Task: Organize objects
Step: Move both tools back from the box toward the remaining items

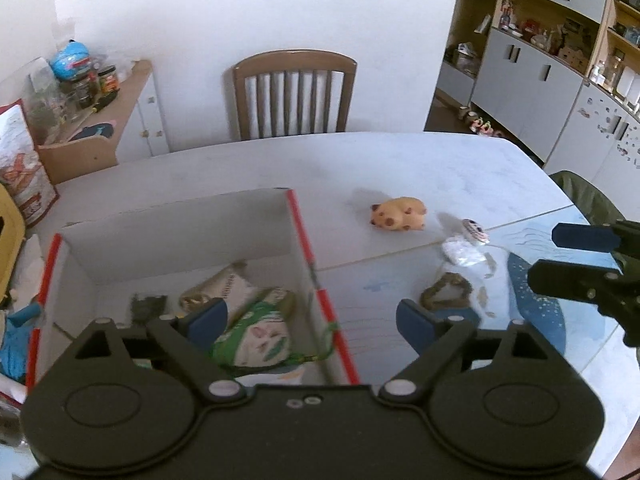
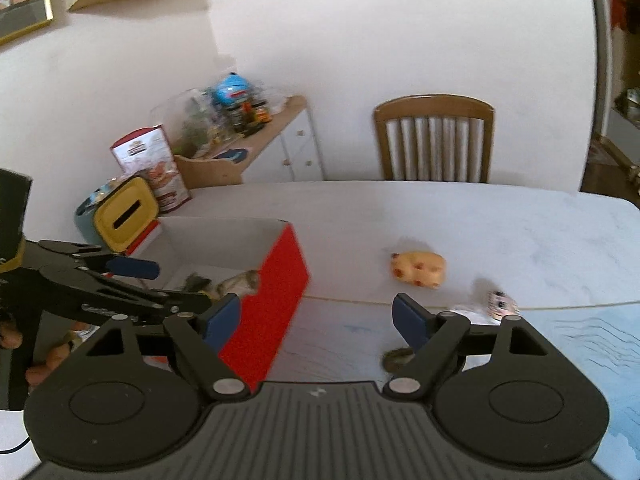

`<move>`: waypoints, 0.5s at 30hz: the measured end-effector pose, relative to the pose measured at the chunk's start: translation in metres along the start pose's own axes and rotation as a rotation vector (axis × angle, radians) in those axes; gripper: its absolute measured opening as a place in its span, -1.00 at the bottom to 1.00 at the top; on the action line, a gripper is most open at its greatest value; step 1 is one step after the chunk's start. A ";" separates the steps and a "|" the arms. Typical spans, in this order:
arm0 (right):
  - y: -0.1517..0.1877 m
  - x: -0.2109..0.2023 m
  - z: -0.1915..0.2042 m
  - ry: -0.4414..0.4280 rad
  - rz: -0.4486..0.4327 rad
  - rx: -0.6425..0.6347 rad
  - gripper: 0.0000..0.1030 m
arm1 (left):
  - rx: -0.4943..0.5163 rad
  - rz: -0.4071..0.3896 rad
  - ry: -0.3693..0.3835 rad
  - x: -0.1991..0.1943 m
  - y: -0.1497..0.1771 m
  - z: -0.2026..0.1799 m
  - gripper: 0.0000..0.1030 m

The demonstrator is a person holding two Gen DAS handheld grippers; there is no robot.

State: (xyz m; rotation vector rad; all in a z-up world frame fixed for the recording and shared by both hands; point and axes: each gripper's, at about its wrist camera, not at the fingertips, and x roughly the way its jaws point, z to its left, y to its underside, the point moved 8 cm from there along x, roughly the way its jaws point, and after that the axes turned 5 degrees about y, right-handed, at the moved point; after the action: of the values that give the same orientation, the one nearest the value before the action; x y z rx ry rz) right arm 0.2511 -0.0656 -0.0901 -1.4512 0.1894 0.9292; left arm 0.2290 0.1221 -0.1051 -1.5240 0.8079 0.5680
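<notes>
White table [image 1: 400, 160] holds red box [image 2: 280, 280] with a green pouch [image 1: 256, 332] inside, spotted toy [image 1: 398, 214] and probably a bracelet [image 1: 446, 290] outside; left gripper [image 1: 312, 316] and right gripper [image 2: 316, 316] both gape empty.

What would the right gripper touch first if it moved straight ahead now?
Probably the bare table. The open right gripper points between the red box and the yellow toy, so neither seems in line; depth is unclear.
</notes>
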 end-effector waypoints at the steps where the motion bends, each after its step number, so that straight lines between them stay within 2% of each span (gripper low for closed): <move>1: 0.001 -0.001 -0.007 0.006 0.000 0.010 0.62 | 0.000 -0.002 0.004 0.001 -0.001 -0.004 0.82; 8: 0.009 -0.008 -0.050 0.051 0.000 0.064 0.67 | 0.024 -0.023 0.046 0.012 -0.009 -0.038 0.99; 15: 0.015 -0.008 -0.088 0.104 -0.001 0.092 0.68 | 0.050 -0.024 0.073 0.029 -0.023 -0.068 0.99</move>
State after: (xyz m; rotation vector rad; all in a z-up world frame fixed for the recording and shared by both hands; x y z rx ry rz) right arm 0.2723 -0.1498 -0.1114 -1.4147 0.3050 0.8339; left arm 0.2580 0.0500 -0.1044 -1.5138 0.8526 0.4743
